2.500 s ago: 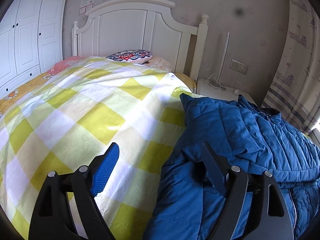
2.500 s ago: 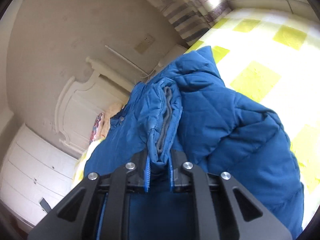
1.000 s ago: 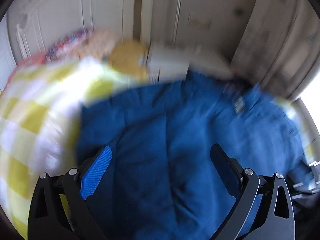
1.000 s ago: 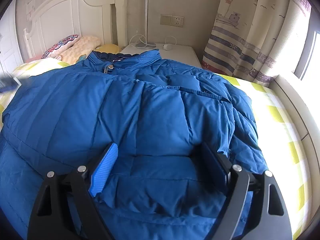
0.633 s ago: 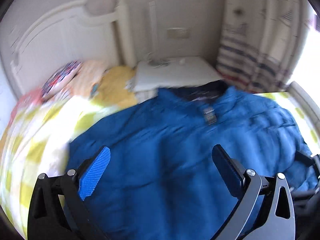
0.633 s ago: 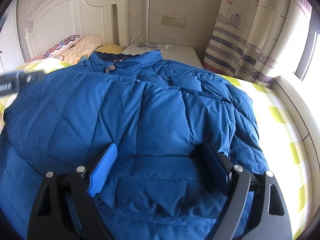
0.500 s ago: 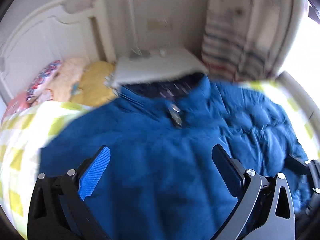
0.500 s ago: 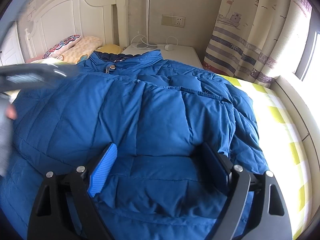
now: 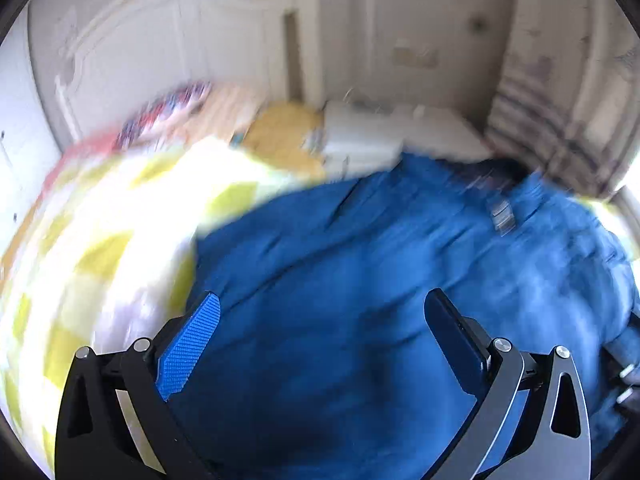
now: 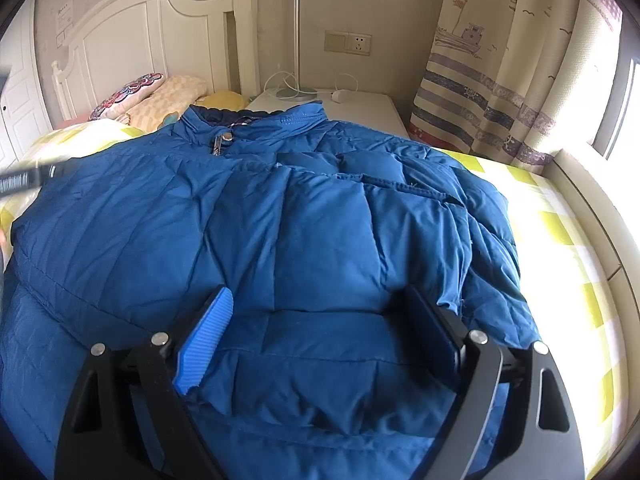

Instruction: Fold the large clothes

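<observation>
A white headboard (image 10: 156, 36) is seen at the far left of the right wrist view, with a small paper notice (image 10: 64, 16) stuck on the wall beside it; its writing is too small to be read. Patterned pillows (image 10: 148, 98) are piled below it. A blue padded jacket (image 10: 280, 240) is spread front-up across the yellow-and-white checked bedspread (image 10: 560, 240), its collar toward the headboard and a metal zip pull (image 10: 218, 144) lying at the neck; no brand can be made out. The jacket's right edge falls short of the bed's edge, so a strip of bare bedspread is left along the window side. The right gripper (image 10: 320, 332) is held with its jaws wide apart, pressed down into the jacket's lower part. Farther right, a white nightstand (image 10: 360, 108), a wall socket (image 10: 348, 42) and a curtain (image 10: 500, 80) printed with boats are shown. The left wrist view is heavily blurred; the left gripper (image 9: 320, 324) is spread open above the jacket (image 9: 360, 300), with nothing between its jaws.
</observation>
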